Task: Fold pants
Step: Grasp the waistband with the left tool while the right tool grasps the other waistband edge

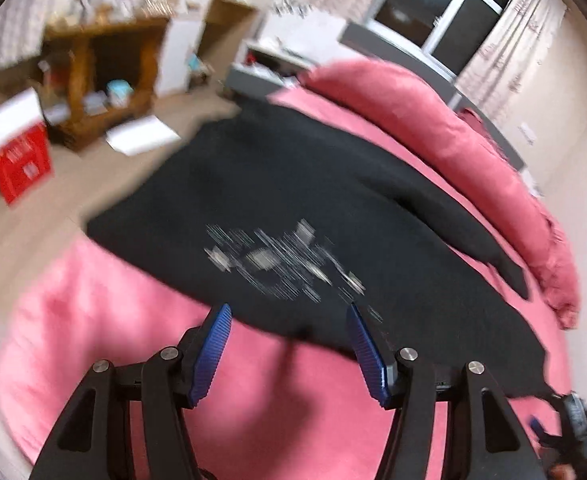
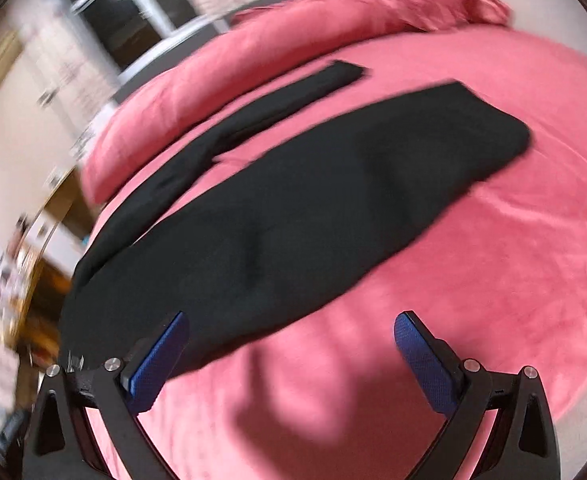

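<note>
Left gripper (image 1: pixel 287 310): jaws spread wide, nothing between the blue ribbed pads (image 1: pixel 209 354), hovering above the near hem of the black pants (image 1: pixel 313 208). Right gripper (image 2: pixel 291 320): likewise spread wide and empty, blue pads (image 2: pixel 155 364) above the pink bedspread (image 2: pixel 473 260), its left pad over the near edge of the pants. Pants lie flat on the bedspread, legs apart in a V: in the right wrist view one broad leg runs up to the right and a narrower leg stretches toward the rolled pink duvet (image 2: pixel 253 52) along the far side of the bed. Left wrist view shows a whitish printed mark (image 1: pixel 281 258) on the fabric, too blurred to read. Both views carry motion blur. Beyond the bed: a dark window (image 1: pixel 441 12) with patterned curtains (image 1: pixel 517 32), a wooden shelf unit (image 1: pixel 105 64), a red box (image 1: pixel 17 160) and a white sheet (image 1: pixel 141 136) on the floor. The right gripper also shows at the lower right edge of the left wrist view.
</note>
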